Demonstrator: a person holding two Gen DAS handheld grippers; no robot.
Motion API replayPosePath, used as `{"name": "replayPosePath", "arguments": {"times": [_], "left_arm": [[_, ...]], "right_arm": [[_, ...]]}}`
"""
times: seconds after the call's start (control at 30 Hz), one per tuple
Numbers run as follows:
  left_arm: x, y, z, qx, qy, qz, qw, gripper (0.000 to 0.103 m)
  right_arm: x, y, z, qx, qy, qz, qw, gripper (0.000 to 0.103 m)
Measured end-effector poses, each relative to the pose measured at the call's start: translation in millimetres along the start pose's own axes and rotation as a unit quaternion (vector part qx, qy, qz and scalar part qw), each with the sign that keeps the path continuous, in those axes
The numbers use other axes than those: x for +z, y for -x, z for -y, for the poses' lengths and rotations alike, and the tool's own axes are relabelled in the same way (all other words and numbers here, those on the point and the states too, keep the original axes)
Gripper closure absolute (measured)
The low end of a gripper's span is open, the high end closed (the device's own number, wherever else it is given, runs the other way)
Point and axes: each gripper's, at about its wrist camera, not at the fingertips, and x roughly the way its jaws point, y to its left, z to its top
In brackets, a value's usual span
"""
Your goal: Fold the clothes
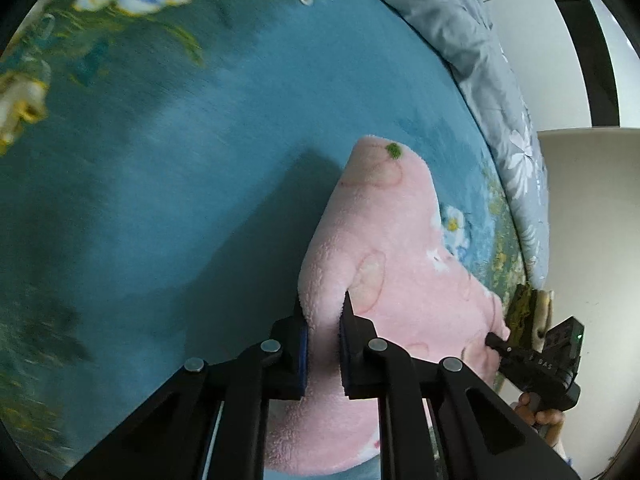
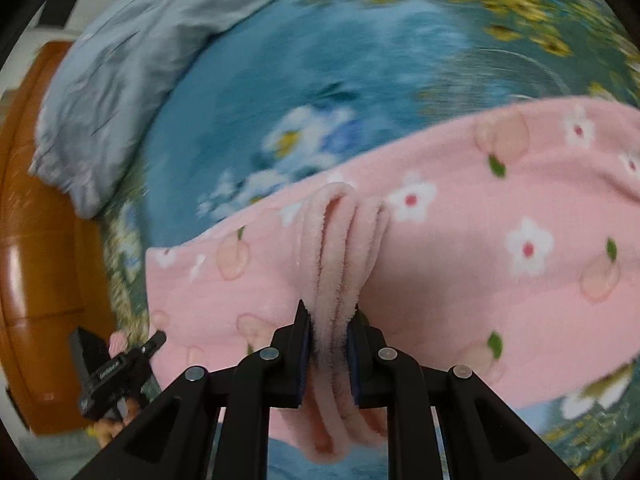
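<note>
Pink fleece garment (image 2: pixel 460 240), long axis left-right, pinched by both grippers

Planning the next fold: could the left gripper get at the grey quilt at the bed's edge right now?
Probably not as things stand. The left gripper is shut on the pink fleece garment, so it is occupied; the grey quilt lies beyond open blue blanket, nothing blocking.

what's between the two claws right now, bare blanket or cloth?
Cloth. The pink fleece garment spans from the right claw to the left claw, both shut on bunched folds; clearest in the right wrist view.
</note>
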Motion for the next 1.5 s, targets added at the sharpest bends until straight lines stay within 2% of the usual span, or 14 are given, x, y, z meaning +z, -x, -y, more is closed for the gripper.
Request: {"name": "replayPosePath", "arguments": {"times": [0.07,0.13,0.23,0.37,0.47,0.53,0.67,0.73,0.8,0.97,1.13,1.2,1.37,1.5], "left_arm": [[0.3,-0.2,-8.9,0.017,0.004,-0.009,0.9998,0.09],[-2.6,-9.4,-13.9,0.034,0.002,-0.019,0.9992,0.089],[-6.7,-27.0,-15.0,0.065,0.0,-0.036,0.9972,0.089],[-7.2,-33.7,-16.2,0.08,0.027,-0.035,0.9958,0.086],[-8.7,-24.0,-11.3,0.098,0.043,-0.022,0.9941,0.08],[-10.3,-14.6,-7.4,0.113,0.053,-0.01,0.9921,0.08],[-24.7,23.6,1.6,0.137,0.101,0.047,0.9843,0.078],[-38.7,35.7,10.3,0.131,0.126,0.071,0.9807,0.074],[-55.0,38.4,24.0,0.128,0.132,0.078,0.9798,0.072],[-67.1,-6.6,97.0,0.142,0.077,0.045,0.9858,0.072],[-79.4,-72.7,173.7,0.145,-0.005,0.002,0.9894,0.072],[-85.9,-98.0,198.5,0.166,-0.053,-0.014,0.9847,0.072],[-103.2,-153.2,233.5,0.19,-0.105,-0.079,0.9729,0.072],[-109.9,-184.6,247.2,0.246,-0.175,-0.103,0.9477,0.071]], "right_arm": [[-5.3,-13.4,-11.0,-0.004,0.02,-0.013,1.0,0.086],[-10.1,-31.9,-14.4,-0.028,0.029,-0.026,0.999,0.086],[-17.9,-55.6,3.6,-0.05,-0.004,-0.047,0.998,0.086],[-25.6,-62.2,20.2,-0.028,-0.045,-0.038,0.998,0.086],[-27.8,-57.0,23.1,-0.001,-0.057,-0.031,0.998,0.081],[-29.6,-43.9,26.4,0.022,-0.057,-0.022,0.998,0.077],[-37.9,4.2,53.7,0.038,-0.071,0.033,0.996,0.076],[-45.3,34.2,87.3,0.04,-0.103,0.071,0.991,0.073],[-55.1,60.9,125.7,0.038,-0.141,0.103,0.984,0.061],[-94.7,110.5,229.6,0.058,-0.258,0.174,0.949,0.048],[-114.0,112.7,290.5,0.093,-0.343,0.204,0.912,0.042],[-112.0,109.4,302.2,0.107,-0.361,0.214,0.902,0.042],[-99.0,94.1,314.9,0.129,-0.39,0.226,0.883,0.042],[-92.2,91.2,317.6,0.145,-0.393,0.234,0.877,0.042]]}}
